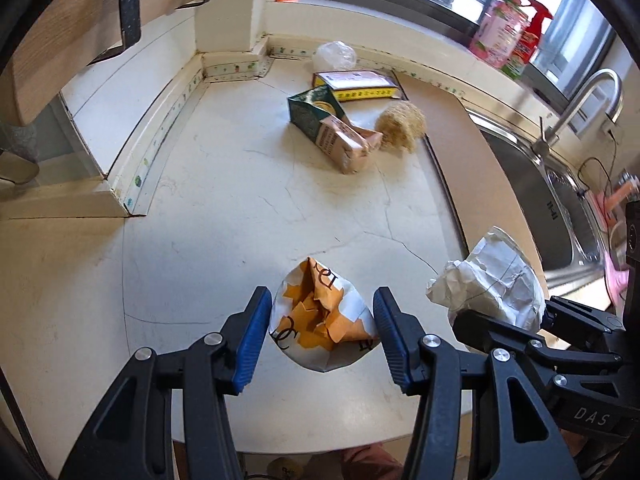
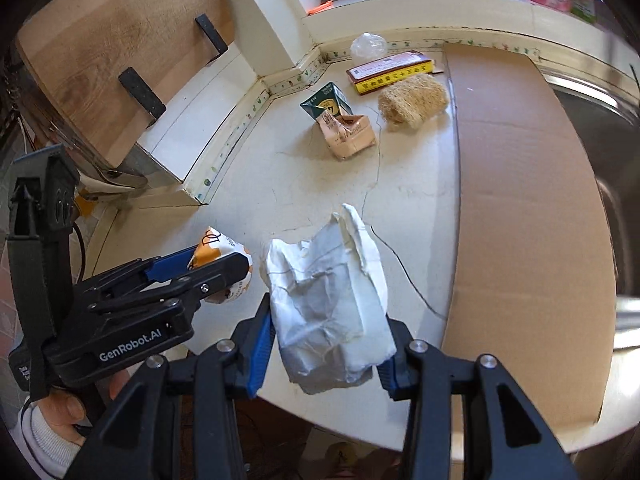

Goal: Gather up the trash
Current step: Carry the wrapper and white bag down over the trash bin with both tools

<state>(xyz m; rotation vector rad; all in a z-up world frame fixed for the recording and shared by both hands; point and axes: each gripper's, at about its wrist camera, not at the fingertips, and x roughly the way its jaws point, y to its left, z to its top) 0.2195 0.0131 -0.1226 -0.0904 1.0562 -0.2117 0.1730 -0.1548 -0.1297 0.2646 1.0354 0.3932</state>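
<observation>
The left tongs (image 1: 323, 336) clench a crumpled orange-and-white paper wrapper (image 1: 320, 316) above the pale surface (image 1: 240, 216); beside them, the right tongs (image 2: 328, 344) grasp a crumpled white paper bag (image 2: 328, 300) near its front edge.

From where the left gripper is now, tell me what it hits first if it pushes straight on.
Beyond the orange-and-white wrapper between the left gripper jaws, bare countertop comes first. The crushed carton lies further along that line. Depth is hard to judge through the fisheye.
</observation>
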